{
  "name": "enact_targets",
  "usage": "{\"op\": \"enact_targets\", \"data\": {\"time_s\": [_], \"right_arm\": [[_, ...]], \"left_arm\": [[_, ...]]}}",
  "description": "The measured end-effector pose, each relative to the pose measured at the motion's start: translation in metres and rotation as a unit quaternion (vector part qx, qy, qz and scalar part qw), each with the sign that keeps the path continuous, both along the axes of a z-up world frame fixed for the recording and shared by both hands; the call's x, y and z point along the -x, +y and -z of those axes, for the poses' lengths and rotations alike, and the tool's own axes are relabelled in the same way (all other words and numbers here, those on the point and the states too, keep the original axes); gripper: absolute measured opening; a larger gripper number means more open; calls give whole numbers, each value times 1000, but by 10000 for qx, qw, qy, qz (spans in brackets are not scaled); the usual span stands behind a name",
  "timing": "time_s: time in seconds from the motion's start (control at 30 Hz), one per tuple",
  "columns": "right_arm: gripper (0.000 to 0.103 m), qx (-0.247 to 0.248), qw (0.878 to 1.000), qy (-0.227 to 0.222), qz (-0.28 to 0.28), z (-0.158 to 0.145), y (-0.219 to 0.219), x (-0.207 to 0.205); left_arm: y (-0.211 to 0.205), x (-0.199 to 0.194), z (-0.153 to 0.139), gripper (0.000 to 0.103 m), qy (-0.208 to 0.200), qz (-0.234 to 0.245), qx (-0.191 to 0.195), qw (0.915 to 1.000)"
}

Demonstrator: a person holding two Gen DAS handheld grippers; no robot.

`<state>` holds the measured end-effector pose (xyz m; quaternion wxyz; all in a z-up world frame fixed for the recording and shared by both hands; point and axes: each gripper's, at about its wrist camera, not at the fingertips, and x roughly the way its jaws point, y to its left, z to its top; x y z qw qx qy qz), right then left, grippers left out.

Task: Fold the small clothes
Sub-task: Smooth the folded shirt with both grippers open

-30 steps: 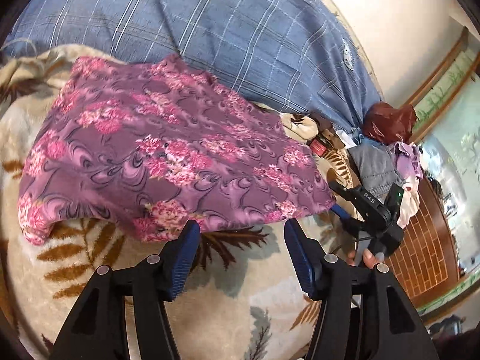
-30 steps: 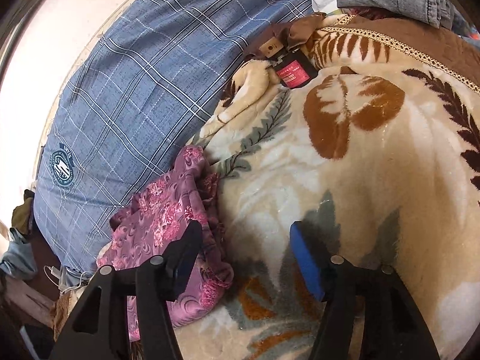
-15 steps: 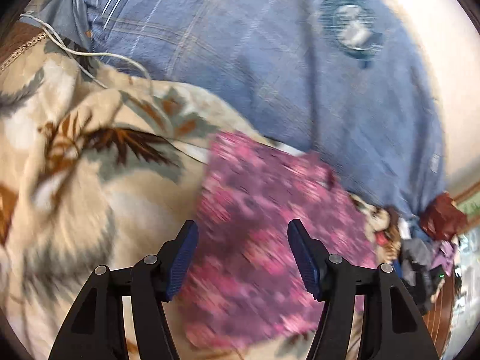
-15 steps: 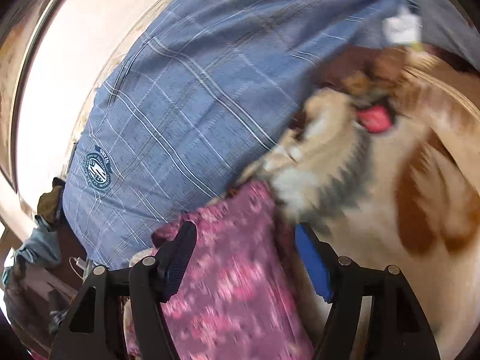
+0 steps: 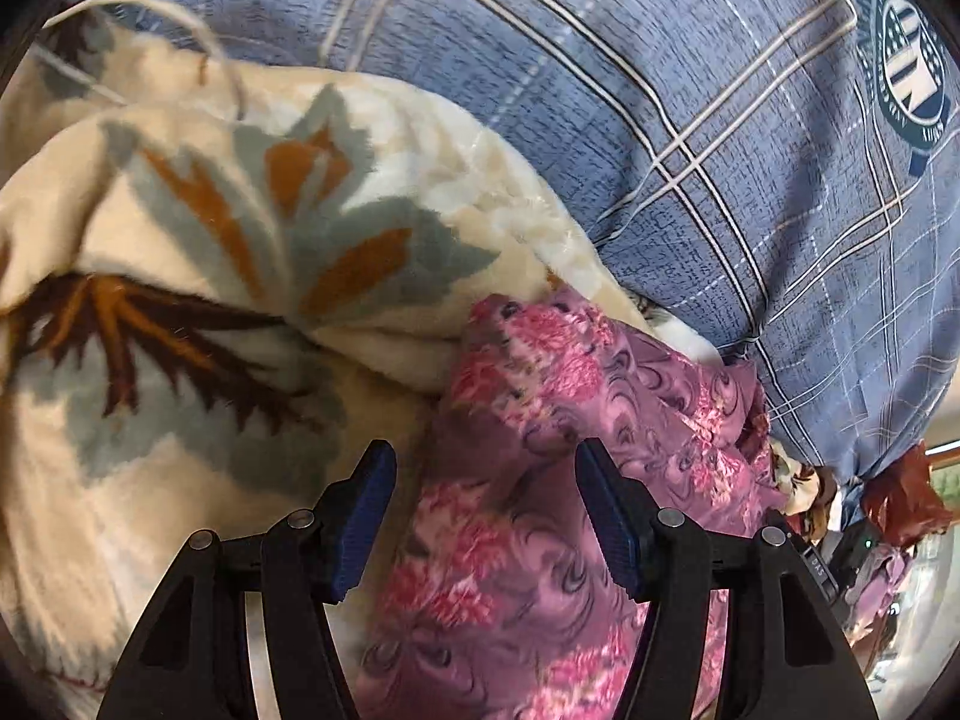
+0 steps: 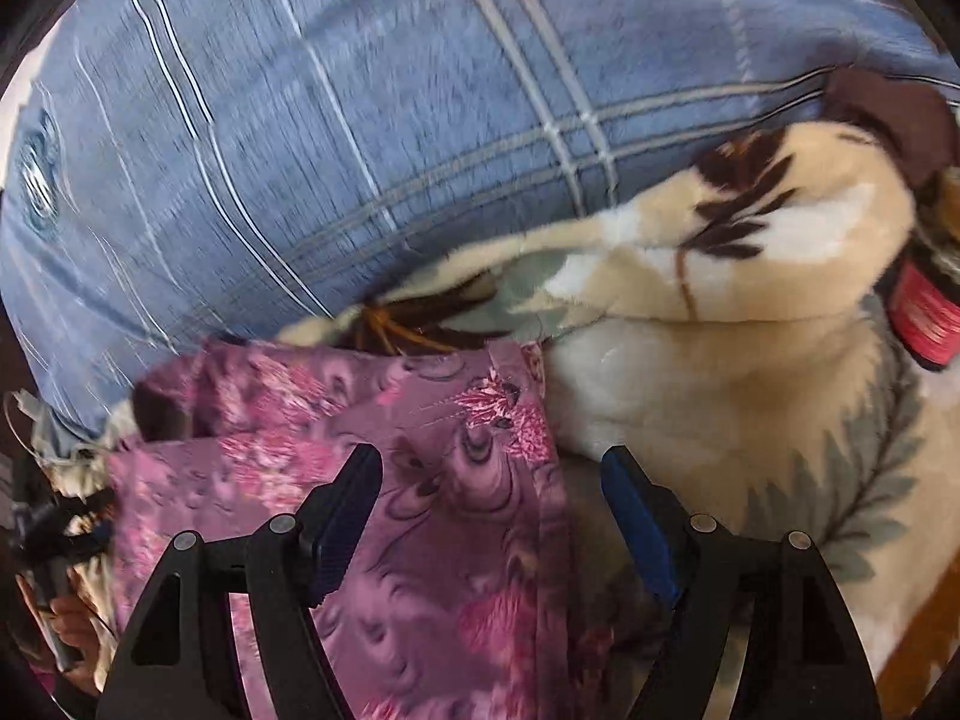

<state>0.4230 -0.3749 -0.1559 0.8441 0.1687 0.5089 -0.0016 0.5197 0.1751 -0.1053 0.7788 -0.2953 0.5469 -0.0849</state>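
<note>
A purple garment with pink flowers (image 5: 540,516) lies on a cream leaf-patterned blanket (image 5: 198,276). My left gripper (image 5: 486,516) is open, its jaws astride the garment's left edge near its far left corner. In the right wrist view the same garment (image 6: 420,480) lies under my right gripper (image 6: 492,516), which is open with its jaws astride the garment's right edge near the far right corner. Neither gripper holds cloth. The near part of the garment is hidden behind the gripper bodies.
A large blue plaid pillow (image 5: 690,120) (image 6: 330,120) stands just behind the garment. A white cord (image 5: 180,30) lies at the far left. A red and black object (image 6: 924,318) rests on the blanket (image 6: 750,372) at the right. A clothes pile (image 5: 888,540) lies at the far right.
Both grippers have moved forward over the garment toward its far corners, close to the pillow. Both stay open.
</note>
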Motion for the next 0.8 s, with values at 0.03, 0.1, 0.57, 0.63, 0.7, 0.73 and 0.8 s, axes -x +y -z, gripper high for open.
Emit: {"op": "enact_targets", "data": {"time_s": [0.03,0.1,0.57,0.63,0.7,0.73,0.8], "right_arm": [[71,110,9999,-50,-90,1,4,-1],[23,289,9983,-352,-370,-6,14,3],[19,270,9982,-518,152,-5,-3,-6],[24,110,9982,-497,310,-5,-9,1],[26,-48,9967,-737,326,-19,-11,15],[28,-146,9955,-882,313,-28,-10,26],[46,-383,9918,-1215,111,-49,-1,57]], "left_arm": [[-4,-2,0,48,-76,59,-3,10000],[-18,0,-10,11,-395,235,-291,9985],[-16,-26,24,9,-181,-624,-418,9970],[-11,-21,20,9,-221,-686,-224,9971],[-10,-11,5,9,-331,-626,-160,9974],[-10,-2,-3,10,-403,-588,-144,9974],[-13,25,-21,22,-651,-502,-22,9966]]}}
